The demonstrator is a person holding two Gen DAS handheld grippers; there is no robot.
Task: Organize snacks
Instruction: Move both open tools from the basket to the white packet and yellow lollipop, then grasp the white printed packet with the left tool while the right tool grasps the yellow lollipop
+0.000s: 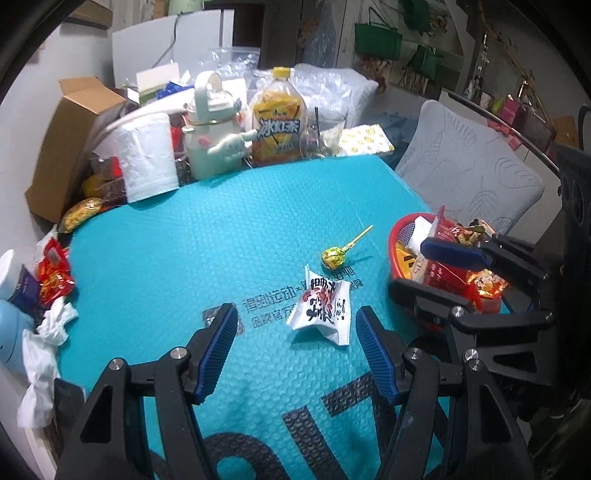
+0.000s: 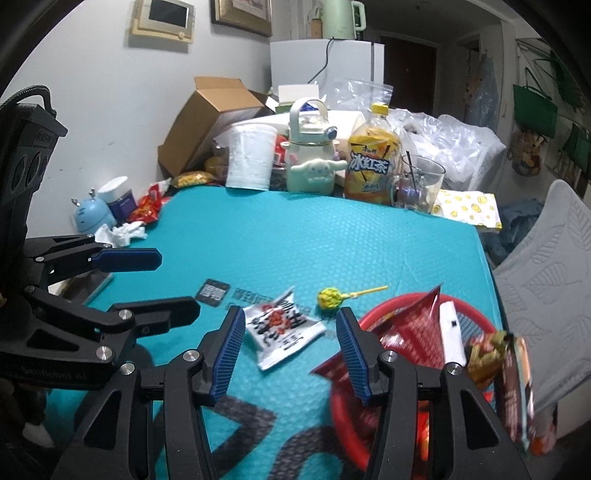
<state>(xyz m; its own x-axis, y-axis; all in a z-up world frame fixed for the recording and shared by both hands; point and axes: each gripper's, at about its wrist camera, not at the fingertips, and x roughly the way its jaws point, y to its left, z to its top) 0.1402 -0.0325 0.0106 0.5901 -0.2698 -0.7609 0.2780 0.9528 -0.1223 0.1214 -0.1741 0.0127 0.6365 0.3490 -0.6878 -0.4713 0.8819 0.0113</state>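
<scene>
Your left gripper [image 1: 297,345] hangs over a teal dimpled mat [image 1: 166,258], its ribbed blue pads spread apart and gripping nothing. Your right gripper [image 2: 291,352] is likewise parted and empty. A white crinkled snack packet [image 1: 320,308] with black and red print lies flat on the mat, just ahead of both sets of fingers. Just beyond it rests a lollipop [image 1: 332,256] in yellow foil on a thin yellow stick. A round red mesh basket [image 1: 397,230] sits at the mat's right edge, holding red glossy packets and a white wrapper.

Only the left wrist view shows a pair of red wrappers [image 1: 55,275] and crumpled white tissue at the mat's left edge up close. Only the right wrist view shows framed pictures [image 2: 162,18] on the wall and a pale green kettle [image 2: 341,18] atop a white cabinet. Both views show a yellow iced-tea bottle [image 2: 373,166] at the far edge.
</scene>
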